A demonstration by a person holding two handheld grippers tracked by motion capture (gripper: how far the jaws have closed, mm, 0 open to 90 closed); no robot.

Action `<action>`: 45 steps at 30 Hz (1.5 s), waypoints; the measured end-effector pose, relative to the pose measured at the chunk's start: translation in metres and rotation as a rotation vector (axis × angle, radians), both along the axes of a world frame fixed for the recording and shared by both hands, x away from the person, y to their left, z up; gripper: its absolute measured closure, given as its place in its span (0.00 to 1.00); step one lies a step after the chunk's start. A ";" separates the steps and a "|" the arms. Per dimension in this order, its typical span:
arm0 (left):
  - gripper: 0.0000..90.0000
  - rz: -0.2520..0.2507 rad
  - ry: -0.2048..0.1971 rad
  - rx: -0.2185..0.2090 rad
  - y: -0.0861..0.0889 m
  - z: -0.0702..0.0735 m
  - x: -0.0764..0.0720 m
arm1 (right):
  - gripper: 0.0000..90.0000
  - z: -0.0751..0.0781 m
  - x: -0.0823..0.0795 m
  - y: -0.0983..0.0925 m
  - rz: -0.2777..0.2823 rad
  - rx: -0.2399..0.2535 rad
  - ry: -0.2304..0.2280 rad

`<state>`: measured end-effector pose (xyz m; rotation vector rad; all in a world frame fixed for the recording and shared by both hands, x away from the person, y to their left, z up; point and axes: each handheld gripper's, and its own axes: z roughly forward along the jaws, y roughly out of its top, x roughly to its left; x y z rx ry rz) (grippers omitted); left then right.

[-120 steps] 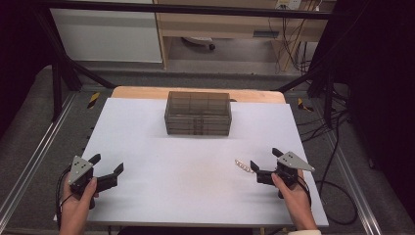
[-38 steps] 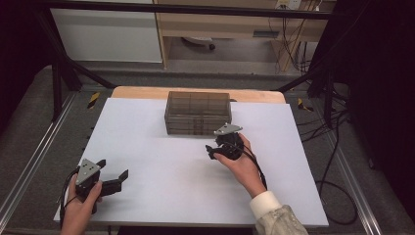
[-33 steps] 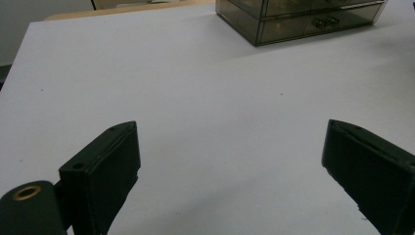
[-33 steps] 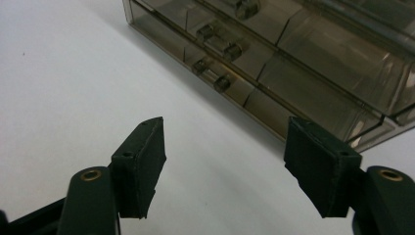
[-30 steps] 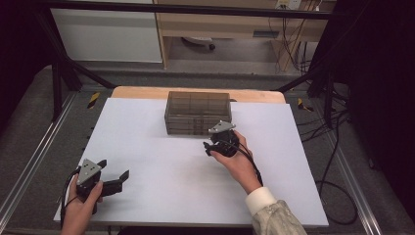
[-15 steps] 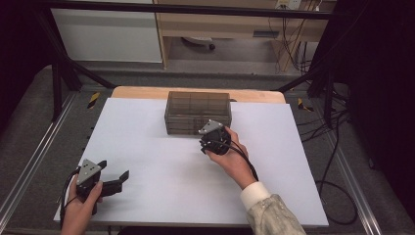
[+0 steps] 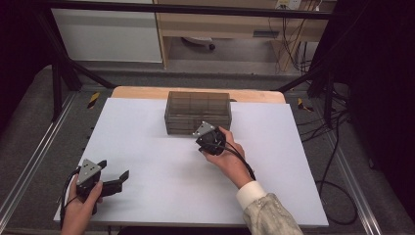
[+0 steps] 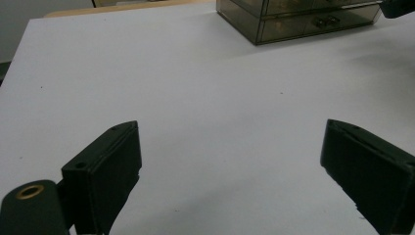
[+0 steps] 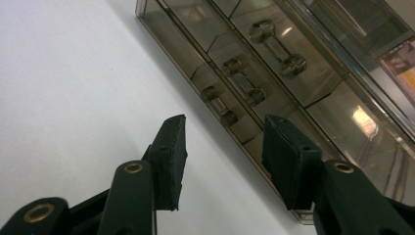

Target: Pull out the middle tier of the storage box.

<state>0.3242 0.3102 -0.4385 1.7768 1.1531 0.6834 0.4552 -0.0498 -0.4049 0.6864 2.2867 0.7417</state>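
Smoky clear drawer box [image 7: 198,112] at table's far middle, drawers seemingly shut.

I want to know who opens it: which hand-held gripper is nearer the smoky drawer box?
Right. The right hand-held gripper is at the front of the drawer box, jaws open toward its lowest handle. The left hand-held gripper hovers open near the table's front left corner, far away.

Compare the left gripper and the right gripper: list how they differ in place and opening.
The left gripper sits at the near left of the white table, far from the smoky drawer box; the right gripper is up at that box's front. The left gripper's fingers spread wide over bare table; the right gripper's fingers stand closer together, aimed at a drawer handle. Both are open and hold nothing.
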 end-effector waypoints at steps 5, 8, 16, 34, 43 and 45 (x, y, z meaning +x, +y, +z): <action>0.09 -0.003 -0.001 0.003 0.000 0.000 0.000 | 0.60 -0.002 0.000 0.003 0.002 -0.016 -0.023; 0.09 -0.003 -0.004 0.005 0.000 0.000 0.000 | 0.61 -0.005 0.000 0.006 0.002 -0.033 -0.041; 0.09 -0.005 -0.003 0.010 -0.001 0.000 0.000 | 0.61 -0.010 0.001 0.011 0.007 -0.054 -0.052; 0.09 -0.016 0.000 0.020 -0.003 -0.001 0.001 | 0.67 -0.018 0.001 0.015 0.002 -0.176 -0.180; 0.09 -0.029 0.002 0.021 -0.006 -0.001 0.001 | 0.67 -0.017 0.001 0.013 0.003 -0.189 -0.200; 0.09 -0.029 0.003 0.028 -0.005 -0.001 0.001 | 0.67 -0.018 0.001 0.013 0.003 -0.195 -0.202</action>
